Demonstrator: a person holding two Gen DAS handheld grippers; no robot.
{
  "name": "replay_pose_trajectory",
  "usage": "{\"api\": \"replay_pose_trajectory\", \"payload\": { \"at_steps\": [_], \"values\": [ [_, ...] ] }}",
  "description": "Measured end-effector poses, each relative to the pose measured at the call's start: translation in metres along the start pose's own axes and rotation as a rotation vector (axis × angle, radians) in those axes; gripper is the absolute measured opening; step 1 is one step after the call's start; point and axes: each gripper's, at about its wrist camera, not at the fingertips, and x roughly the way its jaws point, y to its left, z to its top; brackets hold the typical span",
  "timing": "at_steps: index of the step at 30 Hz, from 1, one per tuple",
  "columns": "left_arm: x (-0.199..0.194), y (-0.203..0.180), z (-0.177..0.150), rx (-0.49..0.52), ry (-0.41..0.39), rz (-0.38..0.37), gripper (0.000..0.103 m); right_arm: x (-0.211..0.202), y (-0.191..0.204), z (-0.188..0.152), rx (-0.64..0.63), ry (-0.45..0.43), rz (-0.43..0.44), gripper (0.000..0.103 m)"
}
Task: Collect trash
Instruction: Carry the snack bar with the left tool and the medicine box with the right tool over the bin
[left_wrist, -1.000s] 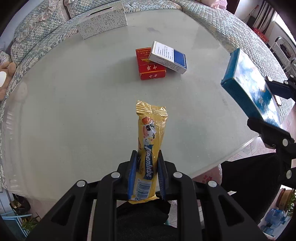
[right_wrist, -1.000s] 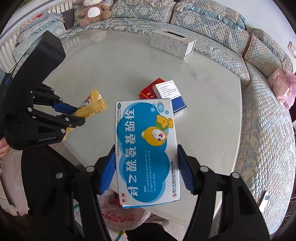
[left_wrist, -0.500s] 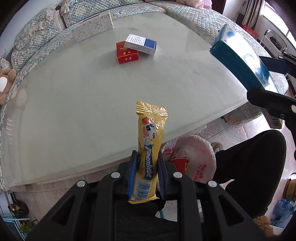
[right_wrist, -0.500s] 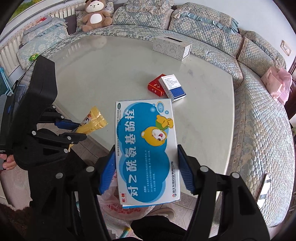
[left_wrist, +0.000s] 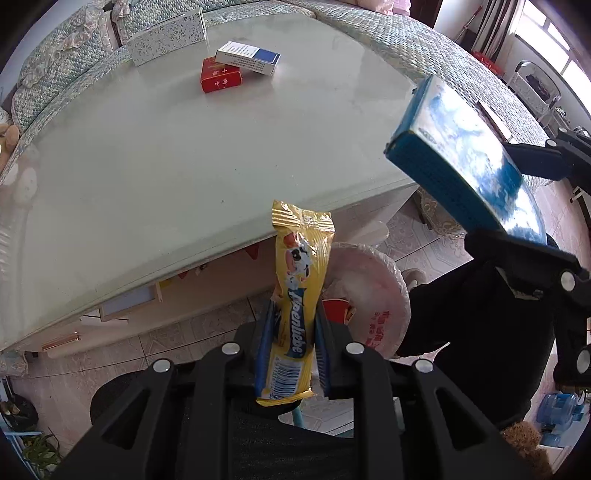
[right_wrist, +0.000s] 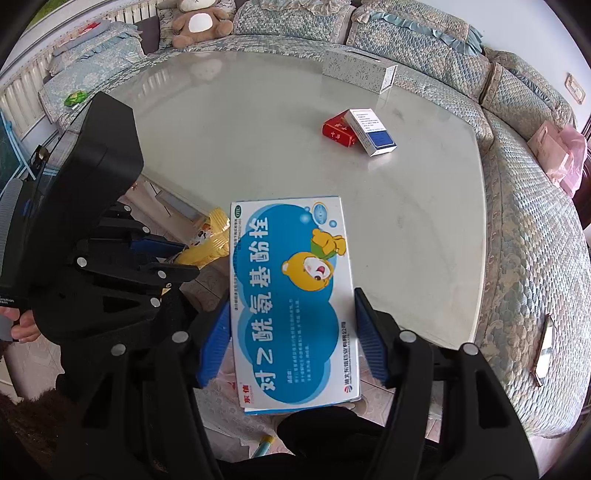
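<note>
left gripper (left_wrist: 291, 343) pinches a yellow snack wrapper (left_wrist: 297, 291) — right gripper (right_wrist: 291, 343) clamps a blue medicine box (right_wrist: 291, 299).

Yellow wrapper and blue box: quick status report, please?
Left gripper shut on yellow wrapper. Right gripper shut on blue box. Both off the table edge, bagged bin just below. Nothing blocking.

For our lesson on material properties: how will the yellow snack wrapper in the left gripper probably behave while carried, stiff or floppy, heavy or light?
The yellow snack wrapper stands upright above the left gripper, so it probably has some stiffness. Its crinkled foil top suggests thin, light material. The glossy film may be slippery.
</note>
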Motion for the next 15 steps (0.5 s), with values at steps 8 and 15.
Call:
{"api": "replay_pose_trajectory", "payload": {
  "at_steps": [8,15],
  "values": [
    [0.030,-0.004,-0.010,-0.012,0.016,0.004,0.021,0.023,0.007,-0.019,0.003,0.028,-0.004,0.061],
    [0.060,-0.005,-0.016,-0.025,0.033,0.036,0.021,0.052,0.007,-0.037,0.034,0.071,0.020,0.061]
  ]
}}
